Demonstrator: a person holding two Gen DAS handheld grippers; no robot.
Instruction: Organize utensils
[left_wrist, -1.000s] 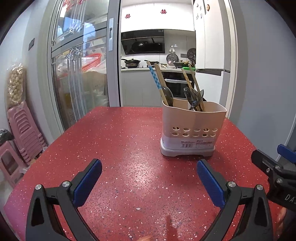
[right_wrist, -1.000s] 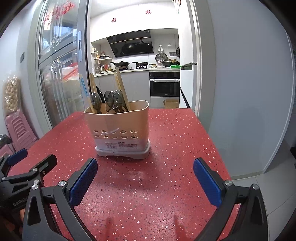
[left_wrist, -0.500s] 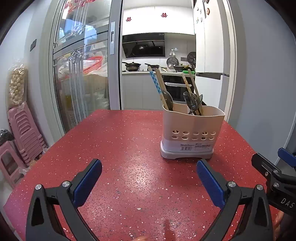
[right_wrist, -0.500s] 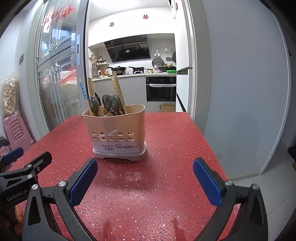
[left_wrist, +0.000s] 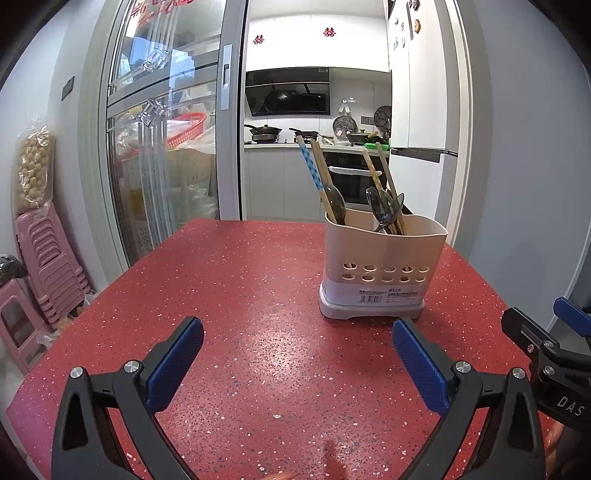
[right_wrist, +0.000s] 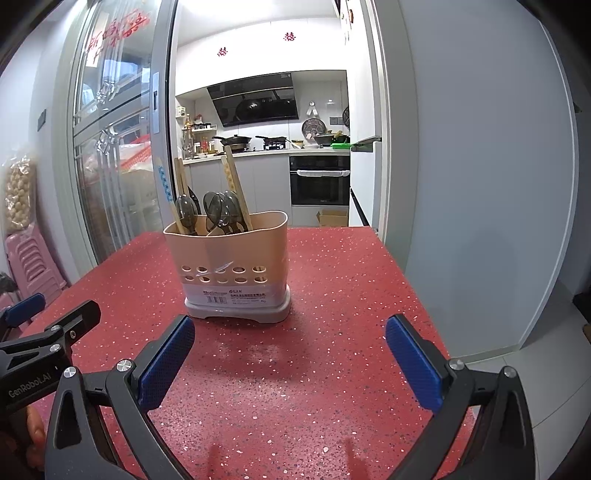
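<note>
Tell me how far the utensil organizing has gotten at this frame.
Done, it seems: spoons and chopsticks stand in the beige utensil holder on the red table, and no loose utensil shows on the tabletop in either view. In hand: nothing; the left gripper and right gripper are both open and empty, short of the holder. Left: nothing visible.

A home kitchen: range hood (left_wrist: 288, 92), stovetop pans (left_wrist: 264, 131) and built-in oven (right_wrist: 319, 181) fill the middle background, with a fridge (left_wrist: 421, 92) upper right.
</note>
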